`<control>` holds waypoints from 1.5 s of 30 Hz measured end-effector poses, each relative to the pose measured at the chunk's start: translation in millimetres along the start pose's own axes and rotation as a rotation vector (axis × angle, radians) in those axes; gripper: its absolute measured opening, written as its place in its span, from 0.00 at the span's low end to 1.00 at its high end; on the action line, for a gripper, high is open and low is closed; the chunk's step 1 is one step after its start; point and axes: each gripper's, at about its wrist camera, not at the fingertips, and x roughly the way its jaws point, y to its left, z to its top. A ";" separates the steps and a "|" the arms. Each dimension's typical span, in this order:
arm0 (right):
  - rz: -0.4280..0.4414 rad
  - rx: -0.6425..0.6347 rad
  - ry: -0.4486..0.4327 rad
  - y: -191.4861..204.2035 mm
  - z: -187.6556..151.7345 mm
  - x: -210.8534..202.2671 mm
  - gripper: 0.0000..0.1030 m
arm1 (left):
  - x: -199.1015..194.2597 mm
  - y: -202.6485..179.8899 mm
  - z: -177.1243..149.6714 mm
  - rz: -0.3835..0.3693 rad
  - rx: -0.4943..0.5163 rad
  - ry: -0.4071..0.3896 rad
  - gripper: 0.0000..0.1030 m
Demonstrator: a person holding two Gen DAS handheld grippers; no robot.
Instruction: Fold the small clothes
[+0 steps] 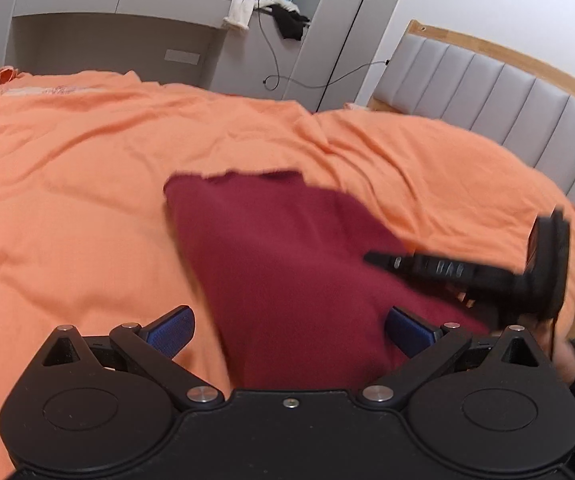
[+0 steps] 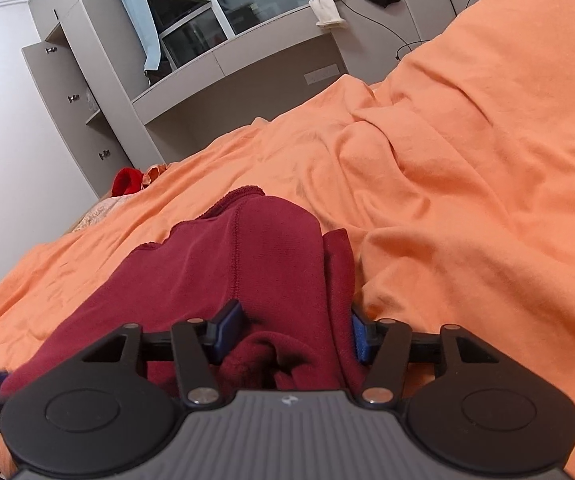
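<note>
Dark red knit garment (image 2: 223,264) spread centre frame on orange bed cover (image 2: 467,168). Soft, light, floppy; best pinched at hem. Right gripper (image 2: 289,330) jaws bunching cloth; left gripper (image 1: 287,330) jaws apart.

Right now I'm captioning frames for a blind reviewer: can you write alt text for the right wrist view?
A dark red knit garment lies on an orange bedspread, a bunched fold of it sitting between the blue pads of the right gripper, which stand part-way apart. Behind the bed are grey built-in cabinets and a window ledge draped with white clothes.
</note>
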 end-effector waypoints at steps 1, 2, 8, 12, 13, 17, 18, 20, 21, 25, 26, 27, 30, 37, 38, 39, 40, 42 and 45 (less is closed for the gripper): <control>0.005 0.009 0.001 -1.5 -0.3 0.1 0.59 | -1.4 1.1 5.1 0.005 0.002 -0.010 0.99; 0.011 0.020 0.000 -3.6 -0.7 0.1 0.60 | -1.9 3.1 8.9 0.015 0.000 -0.024 1.00; 0.042 0.071 -0.038 -13.5 -12.0 -1.5 0.66 | 25.7 37.2 -1.9 0.101 -0.164 -0.022 1.00; 0.080 0.059 -0.029 -11.9 -15.0 0.7 0.83 | 33.3 51.6 -2.1 0.051 -0.227 0.004 1.00; 0.067 0.044 -0.029 -9.0 -15.3 1.3 0.83 | 33.9 51.0 -2.4 0.053 -0.218 0.001 1.00; 0.054 0.033 -0.035 -5.1 -17.5 -0.1 0.83 | 32.4 47.0 -7.7 0.068 -0.200 -0.026 1.00; 0.061 0.041 -0.037 -6.5 -17.8 -0.4 0.83 | 31.8 47.4 -8.9 0.067 -0.200 -0.028 1.00; 0.069 0.051 -0.040 -8.2 -18.5 -1.2 0.84 | 31.4 48.6 -9.5 0.065 -0.202 -0.028 1.00; 0.071 0.052 -0.041 -8.5 -18.9 -1.3 0.84 | 31.1 48.4 -10.1 0.065 -0.203 -0.028 1.00; 0.067 0.051 -0.043 -7.6 -18.9 -0.5 0.84 | 31.8 48.3 -10.8 0.064 -0.205 -0.035 1.00; 0.067 0.051 -0.043 -7.7 -18.9 -0.5 0.84 | 32.0 48.2 -11.0 0.064 -0.205 -0.036 1.00; 0.068 0.051 -0.043 -7.6 -18.9 -0.5 0.84 | 32.3 48.0 -10.9 0.065 -0.205 -0.037 1.00; 0.068 0.051 -0.043 -7.5 -19.0 -0.5 0.84 | 32.5 48.1 -11.9 0.065 -0.205 -0.041 1.00; 0.065 0.054 -0.045 -7.3 -18.9 -1.0 0.84 | 32.7 49.2 -10.8 0.064 -0.209 -0.038 1.00; 0.066 0.053 -0.048 -7.2 -19.0 -1.2 0.83 | 34.3 49.7 -8.7 0.065 -0.212 -0.032 1.00; 0.066 0.052 -0.052 -7.2 -19.2 -1.3 0.83 | 36.6 50.5 -6.4 0.067 -0.215 -0.026 1.00; 0.067 0.048 -0.056 -6.7 -19.6 -2.0 0.82 | 39.4 51.4 -3.7 0.069 -0.218 -0.020 1.00; 0.051 0.034 -0.071 -3.7 -20.9 -4.2 0.76 | 45.6 52.6 1.5 0.069 -0.221 0.000 1.00; 0.040 -0.010 -0.087 4.0 -21.7 -7.4 0.66 | 54.0 51.8 8.2 0.059 -0.202 0.040 1.00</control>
